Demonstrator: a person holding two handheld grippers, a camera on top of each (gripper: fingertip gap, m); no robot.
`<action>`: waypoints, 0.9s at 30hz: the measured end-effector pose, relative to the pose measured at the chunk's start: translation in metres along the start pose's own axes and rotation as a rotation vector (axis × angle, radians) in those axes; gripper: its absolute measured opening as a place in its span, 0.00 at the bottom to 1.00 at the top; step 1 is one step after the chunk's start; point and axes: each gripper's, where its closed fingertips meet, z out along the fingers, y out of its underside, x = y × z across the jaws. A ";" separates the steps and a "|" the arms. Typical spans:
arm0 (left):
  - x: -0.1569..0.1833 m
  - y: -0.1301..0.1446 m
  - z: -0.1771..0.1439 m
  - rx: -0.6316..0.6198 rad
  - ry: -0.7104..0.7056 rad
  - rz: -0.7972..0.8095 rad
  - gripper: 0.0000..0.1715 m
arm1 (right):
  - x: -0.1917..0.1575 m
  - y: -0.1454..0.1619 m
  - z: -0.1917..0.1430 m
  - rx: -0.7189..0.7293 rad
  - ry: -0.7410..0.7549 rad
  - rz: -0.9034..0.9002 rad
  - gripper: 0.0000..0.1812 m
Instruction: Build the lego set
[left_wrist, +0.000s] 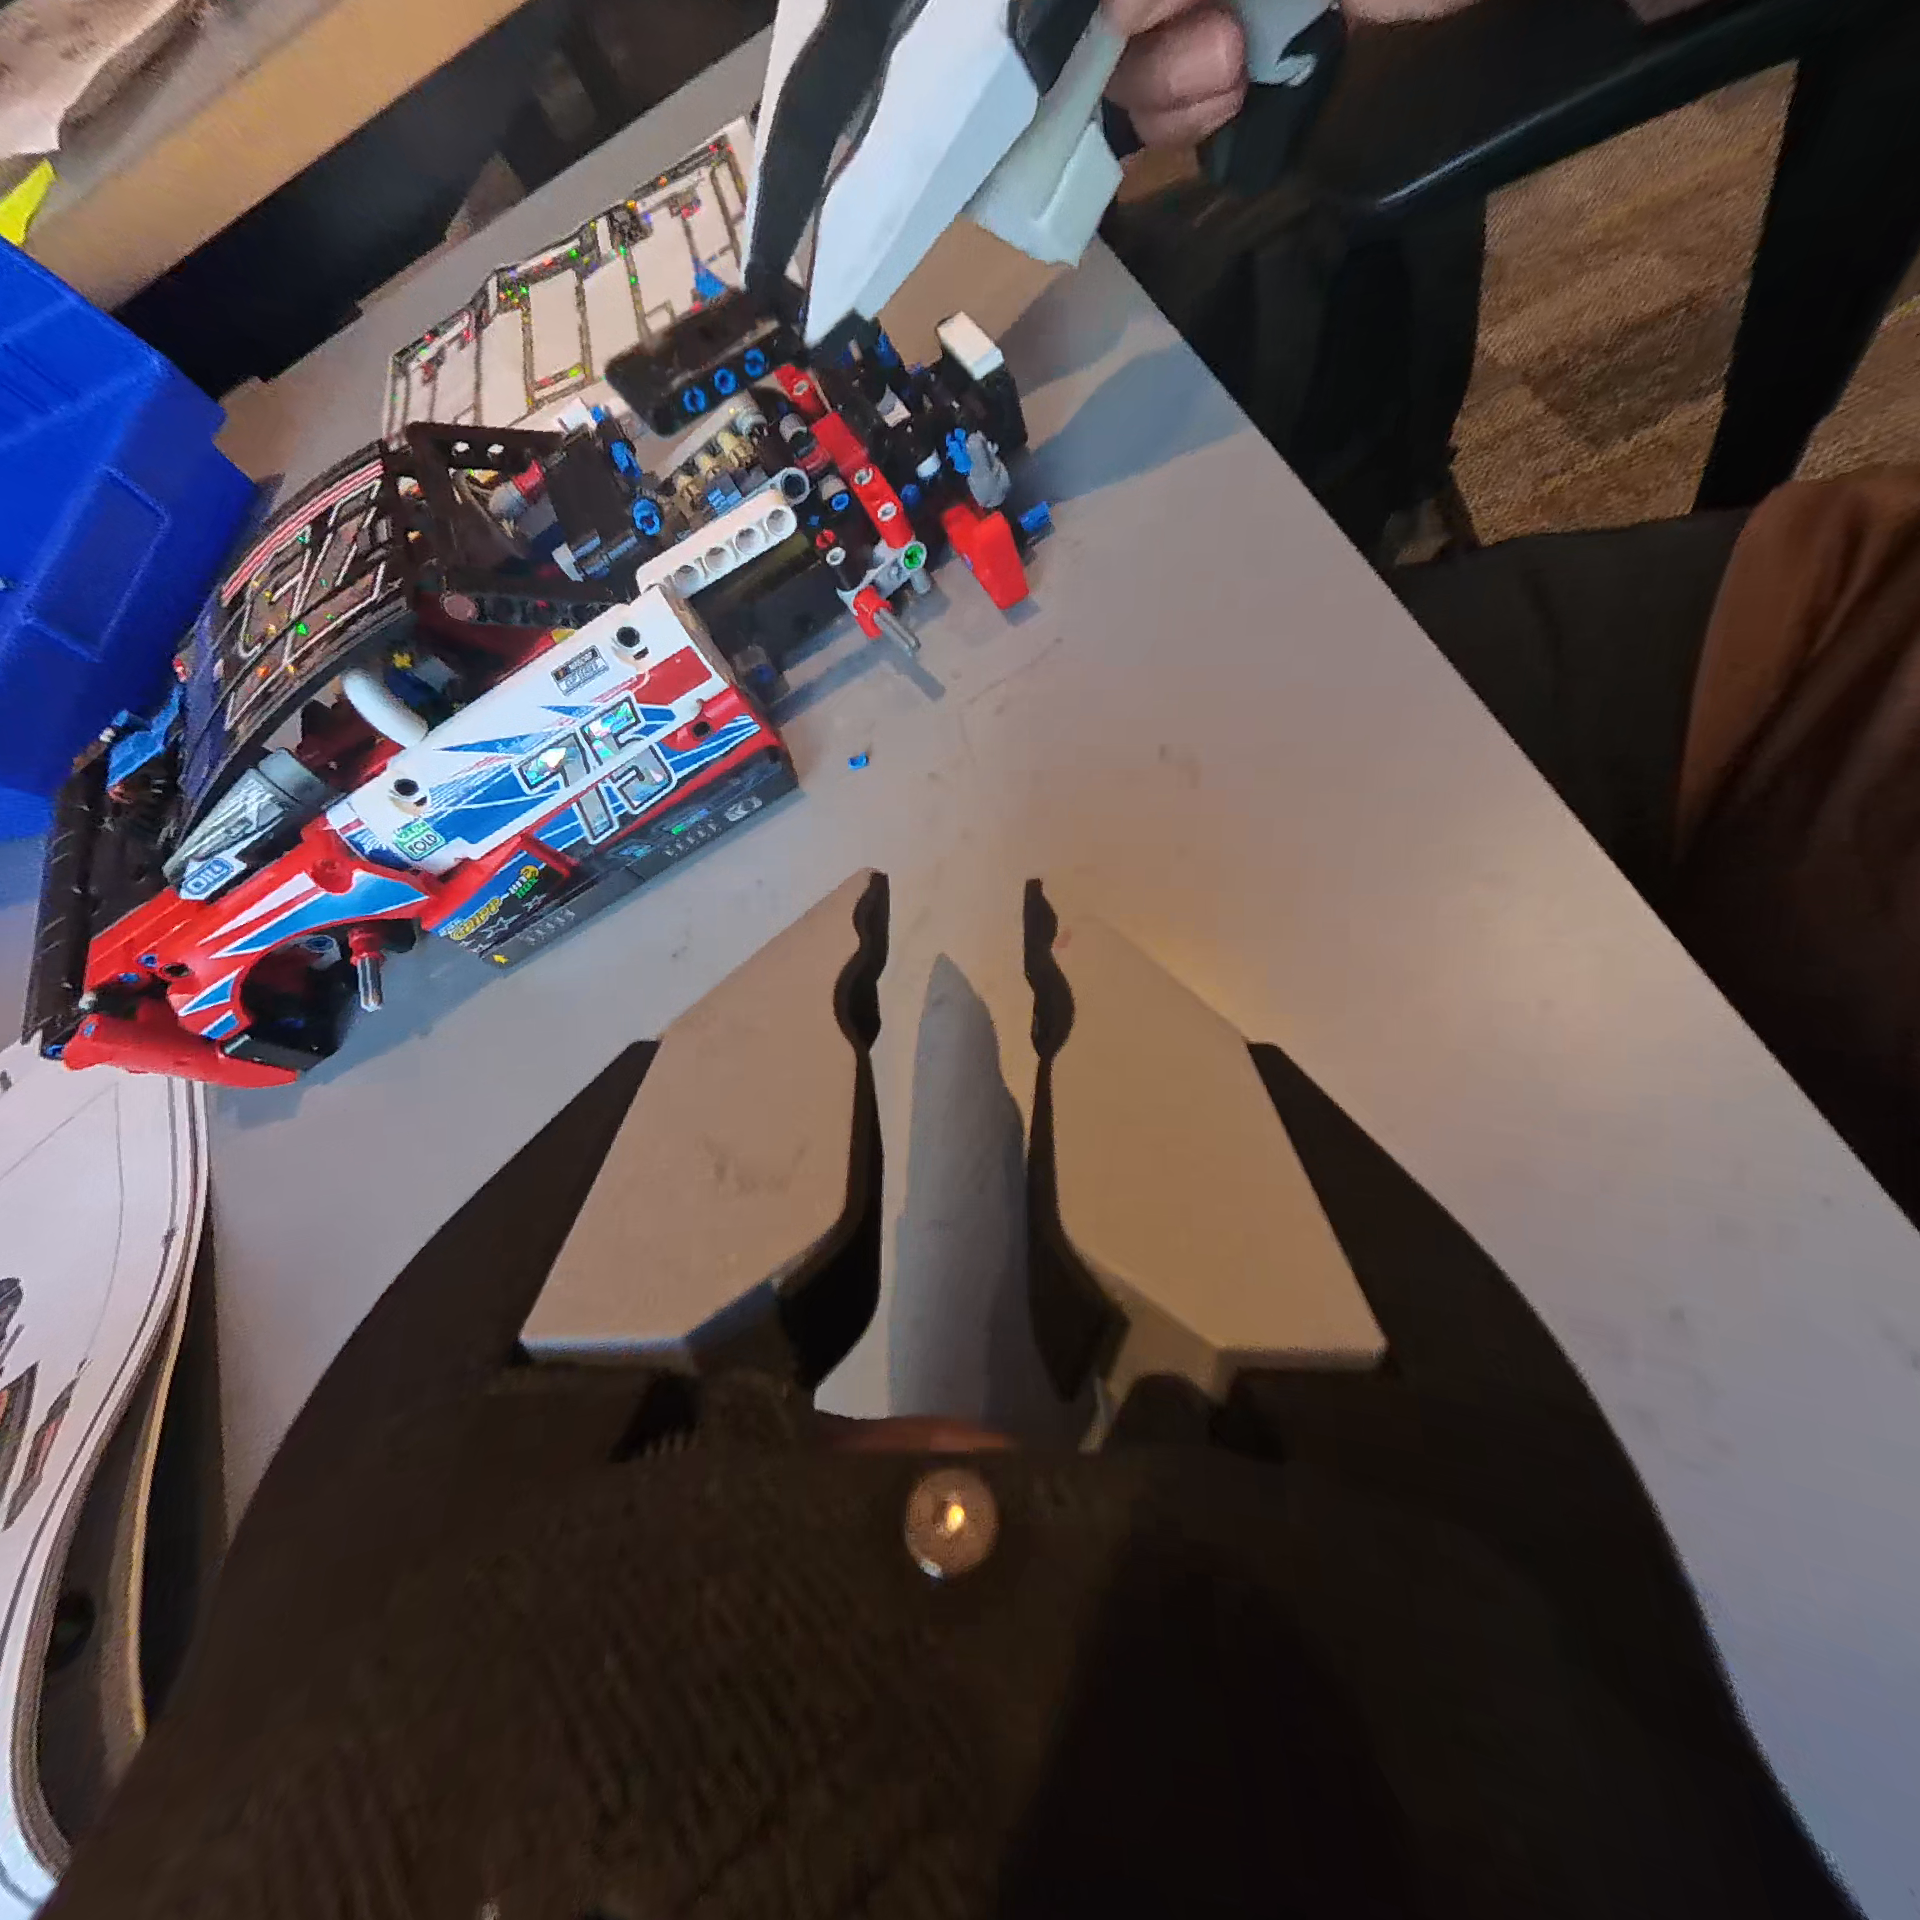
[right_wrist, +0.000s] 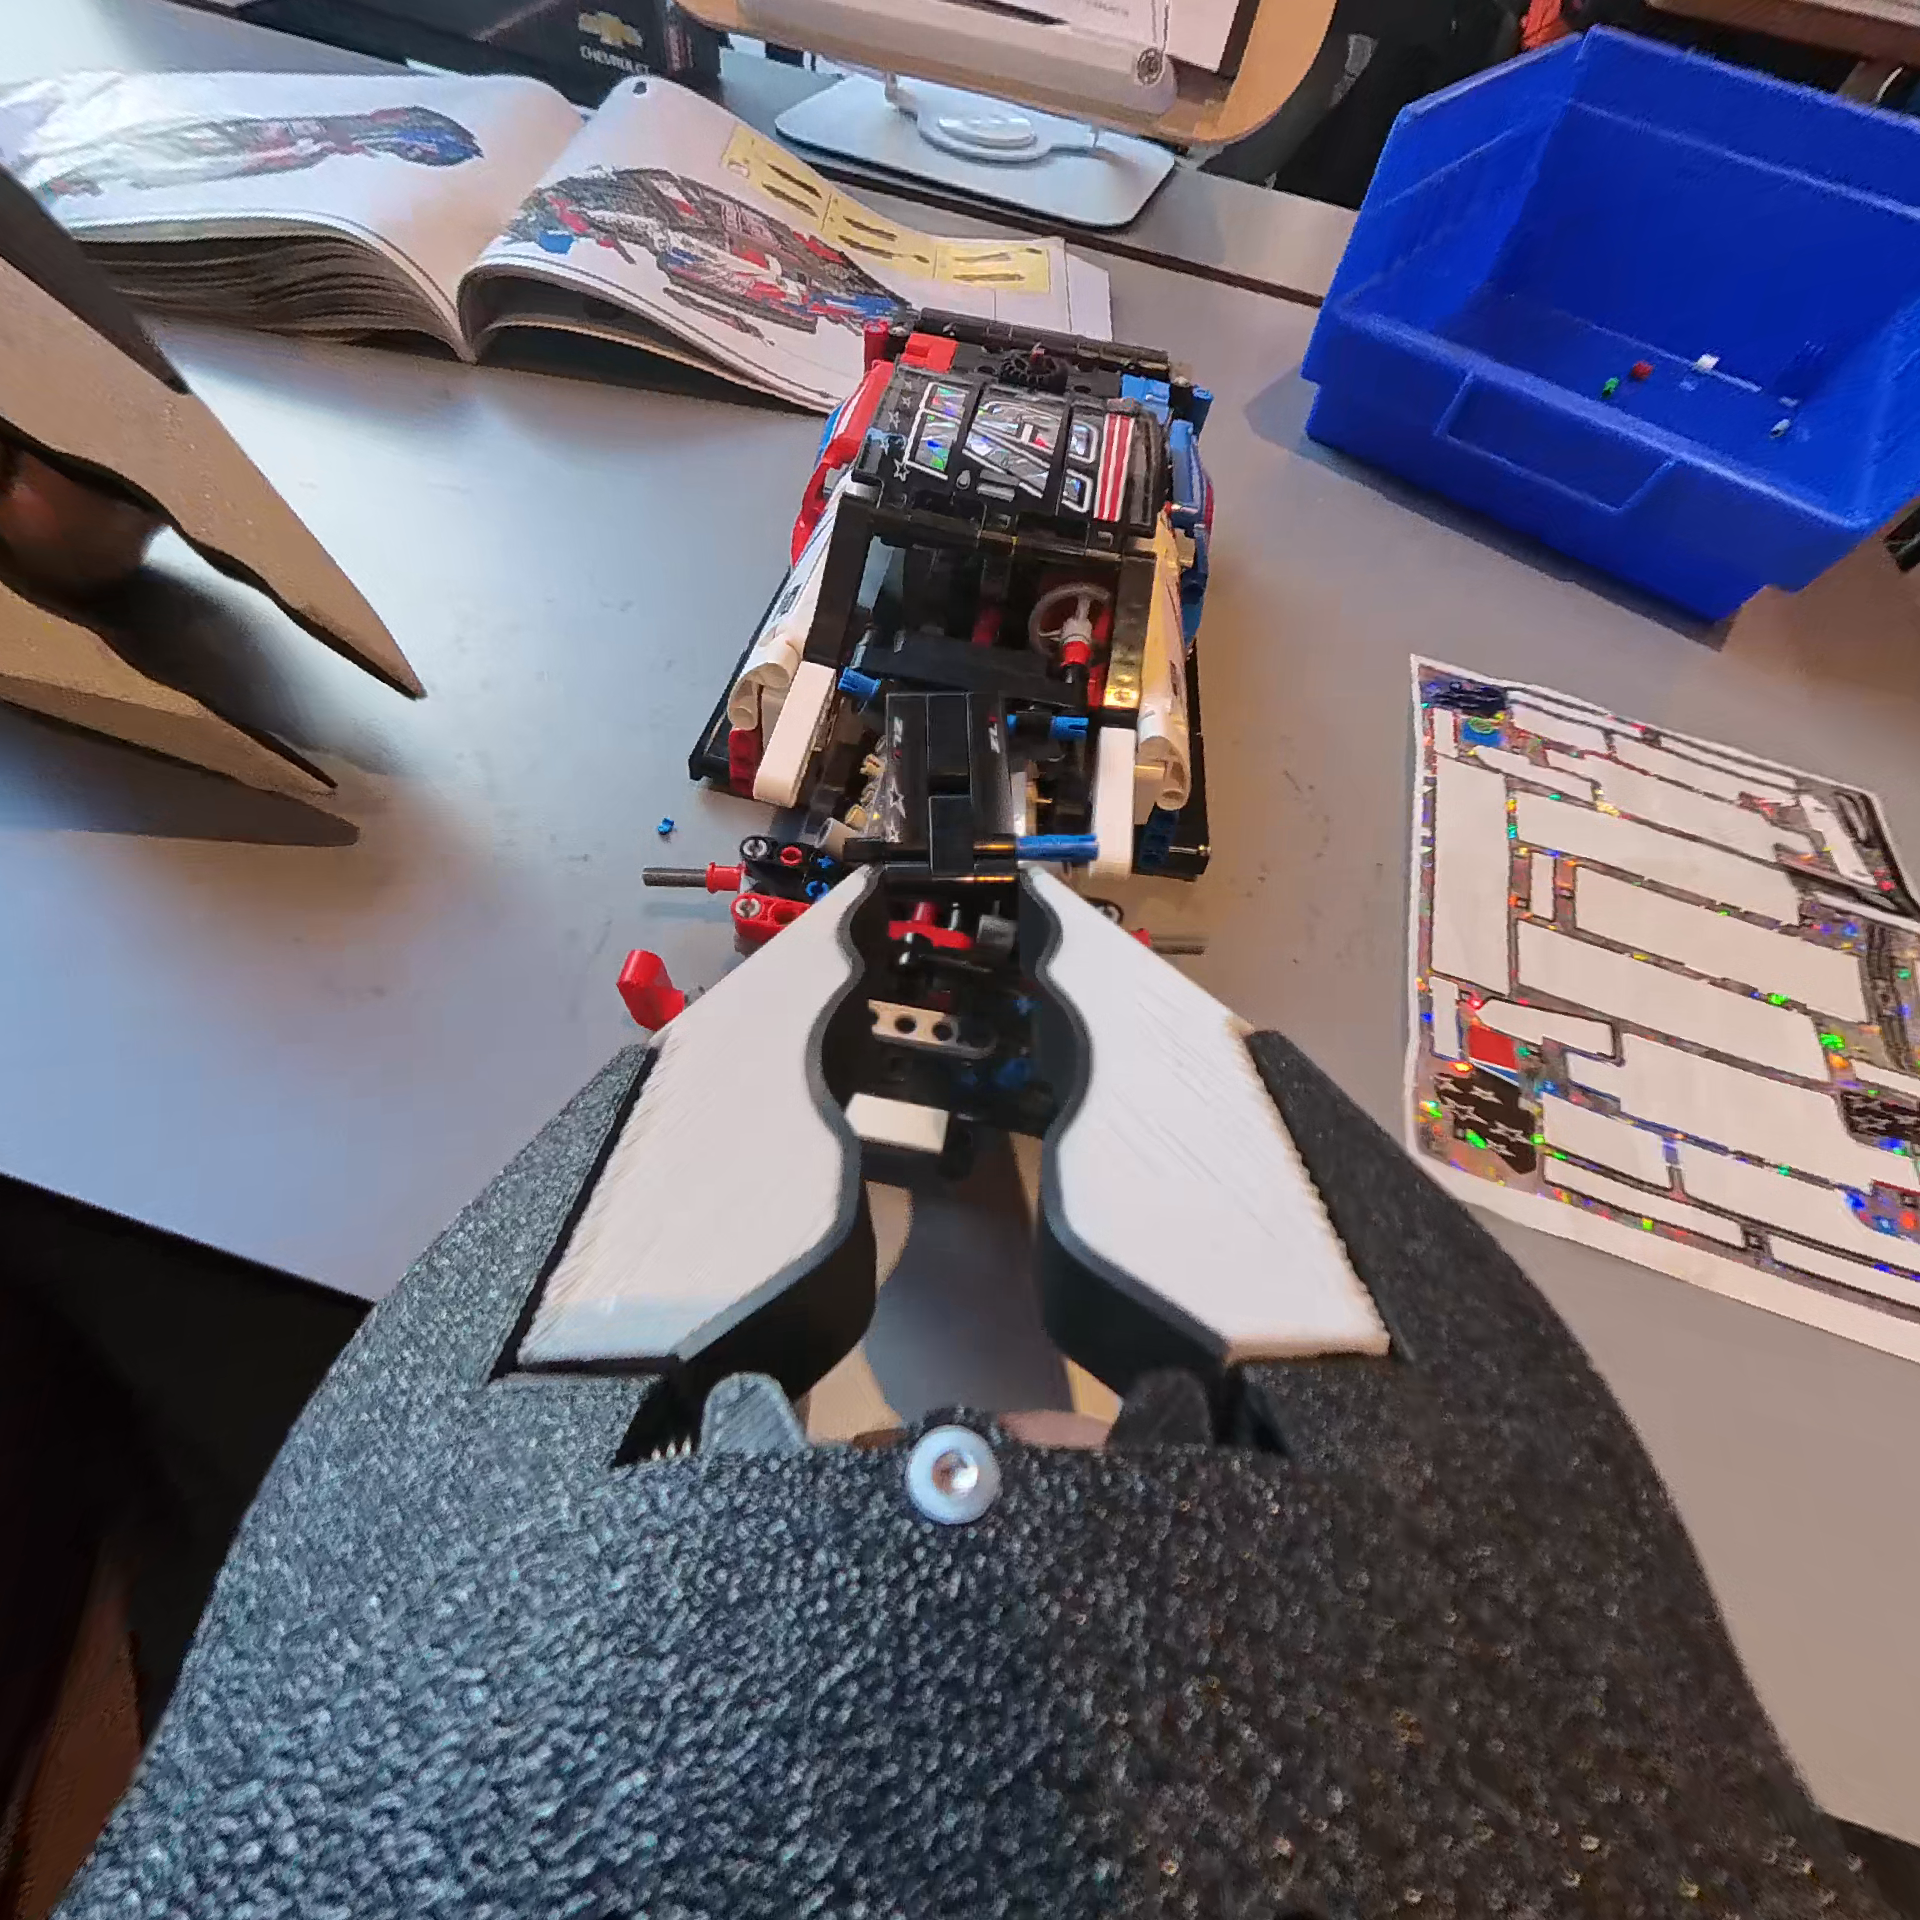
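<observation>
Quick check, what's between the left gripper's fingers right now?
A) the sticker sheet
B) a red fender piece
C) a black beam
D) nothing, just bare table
D: in the left wrist view the left gripper has a gap between its fingertips with only the grey table showing through, while the lego car sits off to one side and the right gripper holds a black beam at the car's rear.

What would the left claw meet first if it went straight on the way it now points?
Probably only bare table: the left claw points past the lego car, toward the far table edge. Depth is unclear.
</observation>
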 end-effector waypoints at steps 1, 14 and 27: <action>0.001 0.000 0.000 0.001 -0.004 0.010 0.13 | -0.001 0.001 0.002 -0.009 -0.005 0.005 0.13; -0.001 0.001 0.001 -0.004 0.000 -0.014 0.12 | -0.003 0.006 0.010 -0.059 0.012 0.010 0.13; -0.006 0.004 0.003 -0.044 -0.140 0.106 0.11 | 0.001 0.009 0.008 -0.023 -0.008 0.085 0.13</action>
